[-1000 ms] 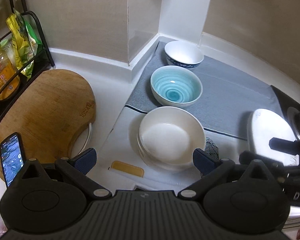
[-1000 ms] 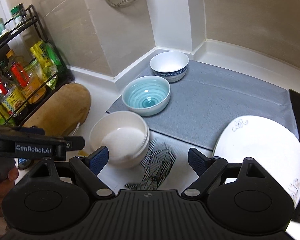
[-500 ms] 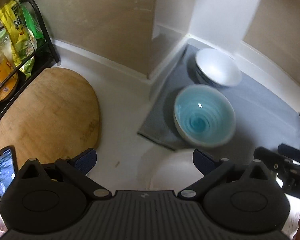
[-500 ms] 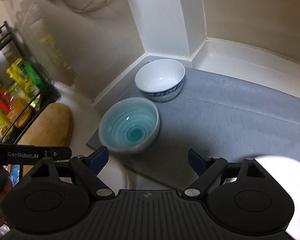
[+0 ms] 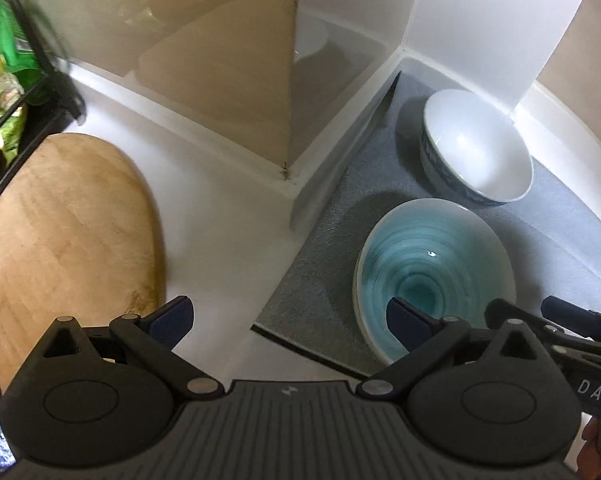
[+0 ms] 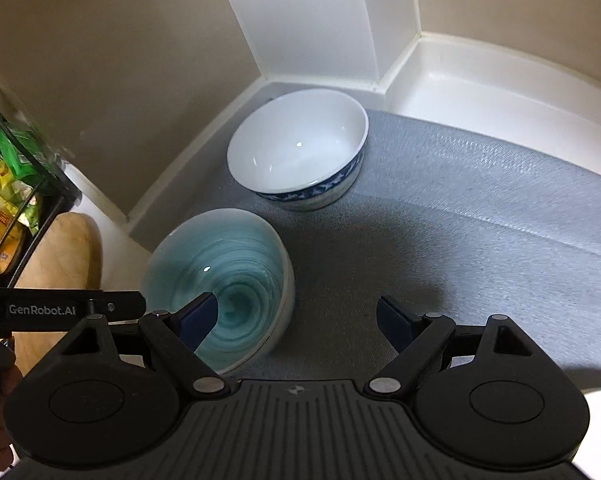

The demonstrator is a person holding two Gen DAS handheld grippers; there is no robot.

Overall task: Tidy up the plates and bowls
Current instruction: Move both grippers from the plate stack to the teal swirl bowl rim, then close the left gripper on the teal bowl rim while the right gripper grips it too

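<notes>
Left tool (image 5: pixel 288 320) spread wide, holding nothing, above white counter (image 5: pixel 220 240). Right tool (image 6: pixel 296 318) equally wide, empty. Glazed turquoise swirl bowl (image 6: pixel 220 276) on grey fabric mat (image 6: pixel 460 240); white blue-banded bowl (image 6: pixel 296 156) near, at 1 o'clock, possibly apart. Wooden oval board (image 5: pixel 60 224) at 9 o'clock.

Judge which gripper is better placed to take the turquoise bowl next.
Probably the right gripper: it is open, with one finger over the turquoise bowl and its rim inside the gap. The left gripper, also open, mostly faces bare counter.
</notes>
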